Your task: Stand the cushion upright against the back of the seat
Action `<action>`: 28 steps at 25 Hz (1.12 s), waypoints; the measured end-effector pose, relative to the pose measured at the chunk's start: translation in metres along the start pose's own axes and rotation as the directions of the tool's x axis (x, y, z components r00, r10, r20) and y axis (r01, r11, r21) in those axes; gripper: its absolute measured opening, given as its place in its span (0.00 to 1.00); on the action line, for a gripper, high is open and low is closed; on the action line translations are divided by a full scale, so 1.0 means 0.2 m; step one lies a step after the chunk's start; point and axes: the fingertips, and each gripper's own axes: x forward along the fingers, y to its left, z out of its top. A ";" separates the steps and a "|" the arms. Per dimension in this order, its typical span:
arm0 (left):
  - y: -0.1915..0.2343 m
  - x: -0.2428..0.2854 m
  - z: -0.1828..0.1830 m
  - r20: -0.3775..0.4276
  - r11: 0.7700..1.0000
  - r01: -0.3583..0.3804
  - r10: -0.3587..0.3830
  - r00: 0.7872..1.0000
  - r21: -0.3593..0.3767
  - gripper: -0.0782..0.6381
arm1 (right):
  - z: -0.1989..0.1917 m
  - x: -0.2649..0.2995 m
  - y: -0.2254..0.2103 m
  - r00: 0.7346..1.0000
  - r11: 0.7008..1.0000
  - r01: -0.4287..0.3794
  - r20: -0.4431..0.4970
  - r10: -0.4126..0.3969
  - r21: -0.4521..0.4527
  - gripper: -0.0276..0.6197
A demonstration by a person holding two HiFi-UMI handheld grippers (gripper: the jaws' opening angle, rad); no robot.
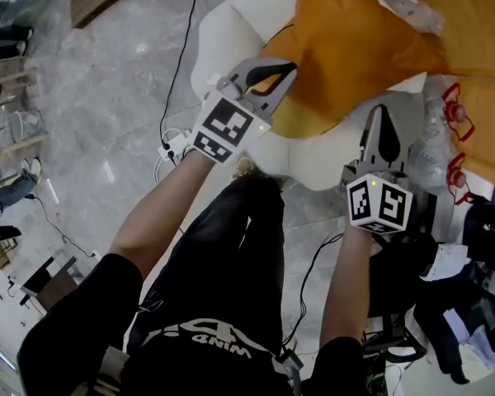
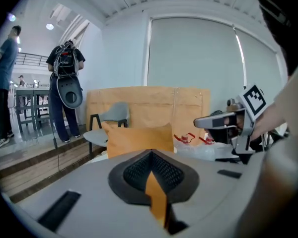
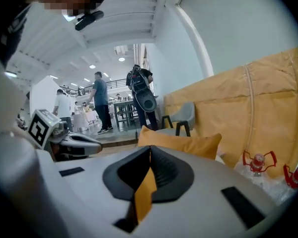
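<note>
An orange cushion [image 1: 355,48] lies on the white padded seat [image 1: 313,162] at the top of the head view. My left gripper [image 1: 280,71] is shut on the cushion's near left edge. Orange fabric [image 2: 156,197] shows pinched between its jaws in the left gripper view, and the cushion's body [image 2: 139,139] rises just beyond. My right gripper [image 1: 380,112] is shut on the cushion's near right edge, with orange fabric [image 3: 144,192] caught between its jaws and the cushion [image 3: 181,144] ahead. Each gripper appears in the other's view, the right gripper [image 2: 223,120] and the left gripper [image 3: 74,140].
A tan wrapped panel [image 2: 149,105] stands behind the seat, with red-handled items [image 1: 455,114] and clear plastic [image 1: 404,2] at its right. Cables [image 1: 177,143] trail over the grey floor on the left. A grey chair [image 2: 114,115] and standing people [image 2: 64,83] are farther back.
</note>
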 end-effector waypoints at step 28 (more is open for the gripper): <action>-0.83 -1.48 1.10 0.210 0.987 0.158 -0.150 0.966 -0.021 0.12 | 0.98 -1.45 0.85 0.967 0.976 -0.212 0.132 0.217 -0.048 0.08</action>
